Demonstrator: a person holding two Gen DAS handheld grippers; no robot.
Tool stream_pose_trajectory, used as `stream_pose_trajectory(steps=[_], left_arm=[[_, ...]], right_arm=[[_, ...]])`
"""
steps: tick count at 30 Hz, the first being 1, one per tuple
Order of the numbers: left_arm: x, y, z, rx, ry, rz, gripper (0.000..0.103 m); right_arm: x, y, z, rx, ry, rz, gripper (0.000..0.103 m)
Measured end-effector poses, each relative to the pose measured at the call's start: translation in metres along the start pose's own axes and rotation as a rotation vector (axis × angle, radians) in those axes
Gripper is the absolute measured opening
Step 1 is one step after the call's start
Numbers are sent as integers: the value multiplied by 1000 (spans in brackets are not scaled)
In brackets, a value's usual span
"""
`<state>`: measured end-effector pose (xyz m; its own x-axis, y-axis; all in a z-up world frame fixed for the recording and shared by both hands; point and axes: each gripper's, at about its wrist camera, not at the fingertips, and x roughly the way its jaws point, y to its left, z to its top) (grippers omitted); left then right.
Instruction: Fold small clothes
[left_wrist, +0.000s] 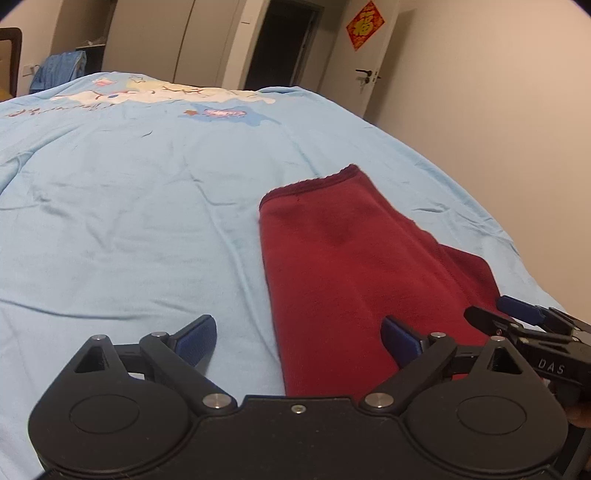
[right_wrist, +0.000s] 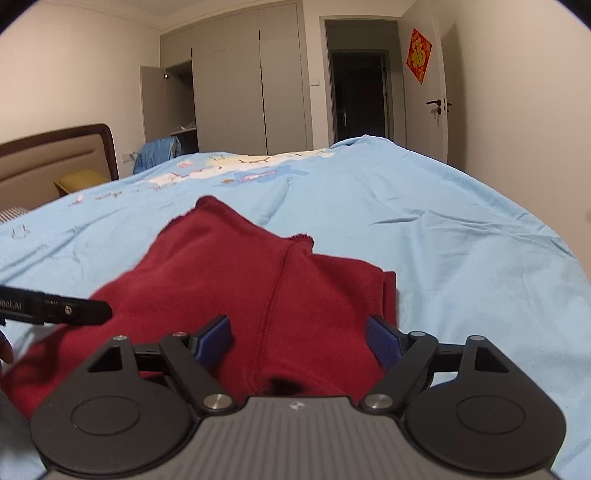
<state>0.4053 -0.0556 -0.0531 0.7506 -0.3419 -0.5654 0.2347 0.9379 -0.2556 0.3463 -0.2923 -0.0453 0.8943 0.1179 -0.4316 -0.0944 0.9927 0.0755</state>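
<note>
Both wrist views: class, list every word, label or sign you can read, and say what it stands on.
"DAS": white letters on the right gripper, seen in the left wrist view.
"ebot.AI": cut off by the frame edge, on the left gripper, seen in the right wrist view.
One gold character on the red door sign: too blurred to read.
Writing on the blue bedcover: too blurred.

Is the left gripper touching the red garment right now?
Cannot tell. In the left wrist view the open left gripper straddles the red garment's near edge, but its right pad overlaps the cloth without showing contact or gap.
</note>
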Motion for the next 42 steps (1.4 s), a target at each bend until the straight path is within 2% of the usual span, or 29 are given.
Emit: stream_pose_trajectory(steps=[3, 6, 10, 14, 21, 37, 39, 42], left_arm=[[4, -6, -5, 43, -6, 39, 101], [4, -7, -6, 53, -13, 48, 102], [5, -5, -6, 41, -15, 44, 102], [4, -5, -6, 30, -19, 36, 102], [3, -6, -6, 19, -16, 43, 102], [6, -5, 1, 17, 20, 43, 102], [6, -5, 2, 17, 22, 43, 102], [6, -5, 2, 17, 21, 43, 102]], right_arm=[[2, -3, -2, 8, 5, -7, 89], [4, -8, -3, 34, 18, -35, 99], [5, -22, -8, 117, 31, -6, 101], [3, -26, -9, 145, 23, 14, 102], [2, -41, -14, 242, 14, 81, 102], [-2, -42, -19, 273, -11, 103, 102], [-3, -44, -20, 284, -18, 110, 101], [-6, -46, -22, 302, -32, 111, 94]])
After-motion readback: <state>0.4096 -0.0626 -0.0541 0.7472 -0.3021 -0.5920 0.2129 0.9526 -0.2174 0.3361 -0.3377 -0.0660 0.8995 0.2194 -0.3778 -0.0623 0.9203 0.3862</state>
